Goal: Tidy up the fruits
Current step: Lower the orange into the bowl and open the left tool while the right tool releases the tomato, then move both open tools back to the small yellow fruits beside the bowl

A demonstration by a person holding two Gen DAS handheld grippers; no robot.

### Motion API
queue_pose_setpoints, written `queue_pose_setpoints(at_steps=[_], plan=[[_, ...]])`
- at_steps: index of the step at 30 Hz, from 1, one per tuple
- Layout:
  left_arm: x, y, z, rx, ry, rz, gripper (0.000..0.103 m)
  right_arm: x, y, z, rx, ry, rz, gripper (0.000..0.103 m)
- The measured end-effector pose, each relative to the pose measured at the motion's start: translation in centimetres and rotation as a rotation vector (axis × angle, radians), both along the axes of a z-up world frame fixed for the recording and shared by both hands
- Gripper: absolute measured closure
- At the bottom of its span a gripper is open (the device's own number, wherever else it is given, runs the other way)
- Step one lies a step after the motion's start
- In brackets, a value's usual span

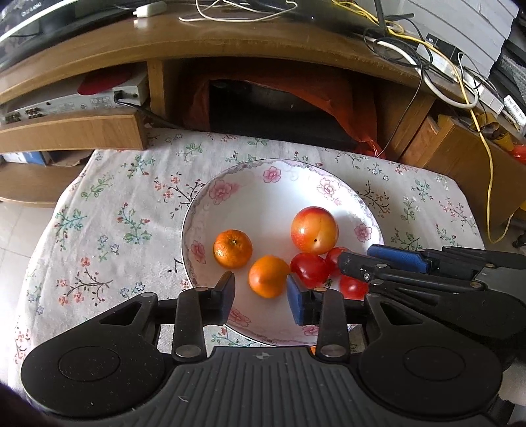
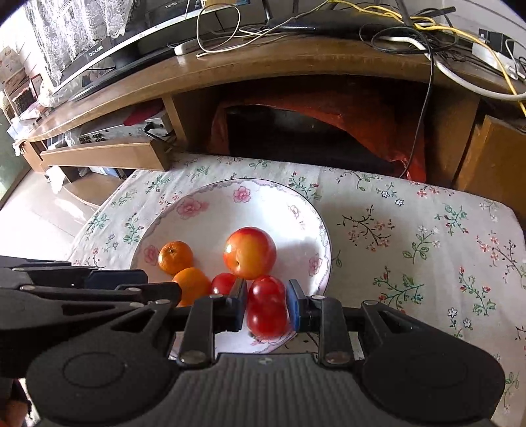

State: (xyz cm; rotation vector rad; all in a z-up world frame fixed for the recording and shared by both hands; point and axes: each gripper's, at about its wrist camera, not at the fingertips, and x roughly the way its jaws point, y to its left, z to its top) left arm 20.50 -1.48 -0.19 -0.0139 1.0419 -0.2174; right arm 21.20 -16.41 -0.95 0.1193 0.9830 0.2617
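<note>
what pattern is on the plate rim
Pink flowers with a thin purplish scroll border on the white plate; clearest in the right wrist view.

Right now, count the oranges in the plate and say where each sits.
2. One orange lies by the plate's left rim. The other orange sits nearer, between the left gripper's fingers, beside the red fruits. None seems hidden.

Little here is legible to me. White letters on the TV bezel (image 2: 97,49) are too distorted to make out. Above them, a dark box (image 2: 171,6) bears what looks like "TWS". A white label (image 1: 513,102) among the cables has print I cannot read. My left gripper (image 1: 261,292) carries a small emblem (image 1: 259,355) without letters.
</note>
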Motion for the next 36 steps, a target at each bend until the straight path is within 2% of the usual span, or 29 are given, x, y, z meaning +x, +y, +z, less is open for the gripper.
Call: queue_pose_setpoints(at_steps=[11, 20, 36], plan=[[-1.1, -0.4, 0.8, 0.002, -0.022, -0.029, 0.057, -1.1, -0.4, 1.2, -0.011, -0.013, -0.036, 0.074], [-3.3, -0.6, 1.7, 0.006, -0.045, -0.064, 0.058, -3.4, -0.2, 2.9, -0.066, -0.034, -0.038, 0.074], [-7.1, -0.6, 2.0, 0.020, -0.054, -0.100, 0.061, -7.5, -0.2, 3.4, -0.065, -0.014, -0.060, 0.074]])
